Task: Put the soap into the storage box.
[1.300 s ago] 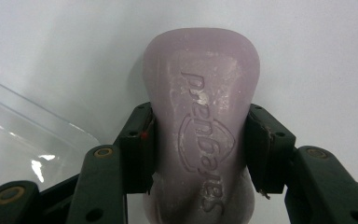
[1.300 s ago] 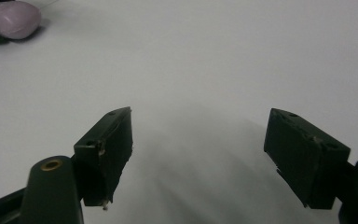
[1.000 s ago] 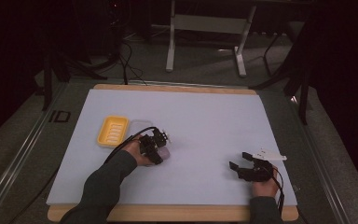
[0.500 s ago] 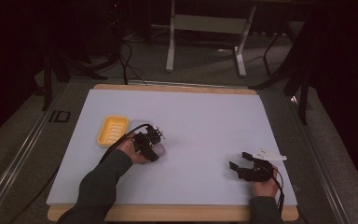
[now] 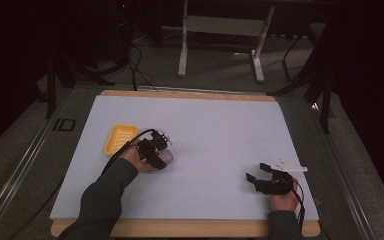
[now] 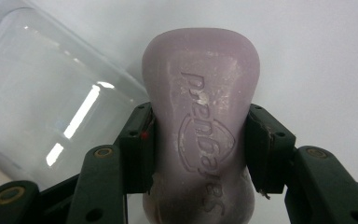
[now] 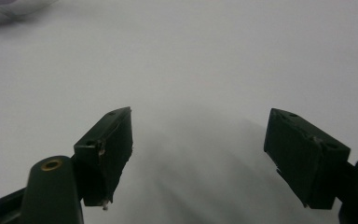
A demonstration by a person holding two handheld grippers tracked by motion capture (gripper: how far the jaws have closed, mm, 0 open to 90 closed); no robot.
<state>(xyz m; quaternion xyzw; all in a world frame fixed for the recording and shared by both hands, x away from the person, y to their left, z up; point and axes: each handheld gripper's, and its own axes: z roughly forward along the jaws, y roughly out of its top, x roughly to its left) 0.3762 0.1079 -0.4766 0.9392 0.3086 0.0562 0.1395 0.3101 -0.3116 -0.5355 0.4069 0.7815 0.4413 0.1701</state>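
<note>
A lilac soap bar (image 6: pixel 200 130) with embossed lettering sits between the jaws of my left gripper (image 6: pixel 200 144), which is shut on its waist. In the high view the left gripper (image 5: pixel 160 156) is at the left-centre of the white mat, holding the soap bar (image 5: pixel 167 157) just right of a yellow soap dish (image 5: pixel 119 137). A clear plastic piece (image 6: pixel 51 93) lies on the mat beside the soap. My right gripper (image 5: pixel 255 171) rests near the front right of the mat. Its jaws stand wide apart over bare mat, with nothing between them (image 7: pixel 200 154).
The white mat (image 5: pixel 220 125) covers a wooden-edged table. Metal stand legs (image 5: pixel 220 25) and cables lie on the dark floor behind the table. A white tag (image 5: pixel 290 165) sticks out on the right gripper.
My left gripper has shifted slightly left toward the yellow dish with the soap bar still held. The right gripper has stayed in place.
</note>
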